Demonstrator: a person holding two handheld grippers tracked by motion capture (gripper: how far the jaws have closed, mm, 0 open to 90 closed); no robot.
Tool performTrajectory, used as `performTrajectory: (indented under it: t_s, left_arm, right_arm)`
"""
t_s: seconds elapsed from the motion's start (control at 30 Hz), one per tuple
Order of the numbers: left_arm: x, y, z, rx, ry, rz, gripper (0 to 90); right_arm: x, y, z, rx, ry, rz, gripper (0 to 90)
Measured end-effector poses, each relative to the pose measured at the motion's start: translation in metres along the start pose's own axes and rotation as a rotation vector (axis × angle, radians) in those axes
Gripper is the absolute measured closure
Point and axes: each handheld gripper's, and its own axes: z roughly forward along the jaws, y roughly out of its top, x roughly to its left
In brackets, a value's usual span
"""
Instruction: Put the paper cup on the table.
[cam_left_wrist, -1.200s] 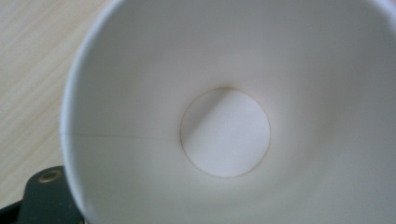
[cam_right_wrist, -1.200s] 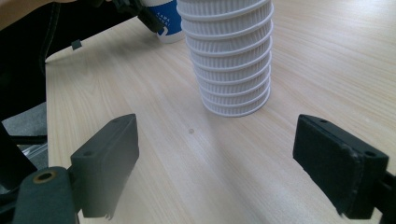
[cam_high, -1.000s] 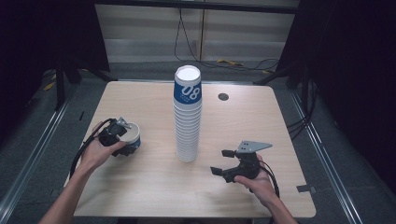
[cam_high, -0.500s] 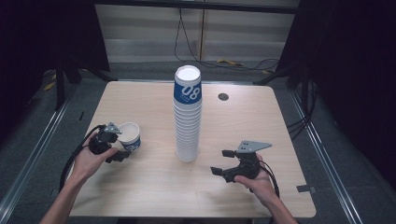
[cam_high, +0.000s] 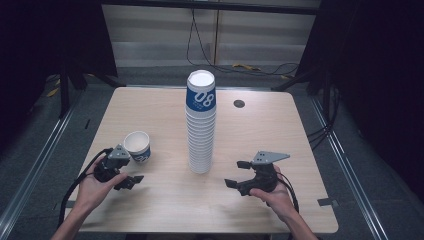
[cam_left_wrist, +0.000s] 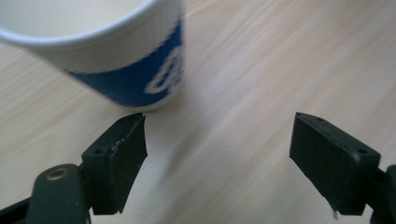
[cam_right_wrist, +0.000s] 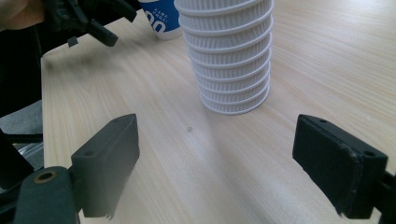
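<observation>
- High view: single cup (cam_high: 137, 146) stands upright on desk (cam_high: 150, 107); left gripper (cam_high: 121, 172) jaws apart, just beside it.
- Right gripper (cam_high: 239, 174) jaws apart, empty; cup stack (cam_high: 200, 125) is best clasped near its top cup, squarely.

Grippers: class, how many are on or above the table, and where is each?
2. The left gripper sits near the table's front-left, beside the single cup; the right gripper is front-right of the cup stack. Both open.

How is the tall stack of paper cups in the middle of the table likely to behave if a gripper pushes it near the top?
The stack of cups is tall and narrow on a small base, so it would probably tip rather than slide. Its ribbed paper walls suggest it is light and crushable. The nested cups may separate or lean.
</observation>
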Motion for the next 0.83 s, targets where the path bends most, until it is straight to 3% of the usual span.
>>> performTrajectory:
  t_s: [0.13, 0.27, 0.4, 0.5, 0.53, 0.6, 0.7, 0.83]
  left_arm:
    - [-0.012, 0.000, -0.001, -0.077, -0.030, -0.036, 18.2]
    - [-0.026, 0.002, 0.000, -0.133, -0.029, -0.052, 17.8]
    - [-0.042, 0.003, 0.003, -0.188, -0.049, -0.035, 17.8]
    - [-0.048, 0.003, 0.009, -0.236, -0.087, -0.051, 17.7]
    - [-0.050, 0.004, 0.013, -0.246, -0.095, -0.056, 17.8]
    - [-0.054, 0.007, 0.019, -0.264, -0.082, -0.051, 17.8]
    - [-0.062, 0.008, 0.026, -0.287, -0.098, -0.059, 17.8]
    - [-0.067, 0.004, 0.023, -0.333, -0.079, -0.058, 18.0]
  right_arm:
    - [-0.002, 0.000, -0.001, -0.006, -0.010, 0.004, 15.0]
    - [0.000, 0.000, -0.003, -0.014, -0.018, 0.007, 15.0]
    - [0.003, 0.001, -0.003, -0.006, -0.037, 0.006, 15.0]
    - [0.008, -0.002, -0.005, 0.003, -0.113, -0.011, 16.3]
    - [0.008, -0.003, -0.006, 0.002, -0.113, -0.007, 16.3]
    - [0.010, -0.007, -0.005, 0.001, -0.125, -0.010, 16.2]
    - [0.011, -0.010, -0.003, -0.010, -0.141, -0.002, 15.7]
    - [0.008, -0.013, -0.002, -0.015, -0.177, 0.006, 15.6]
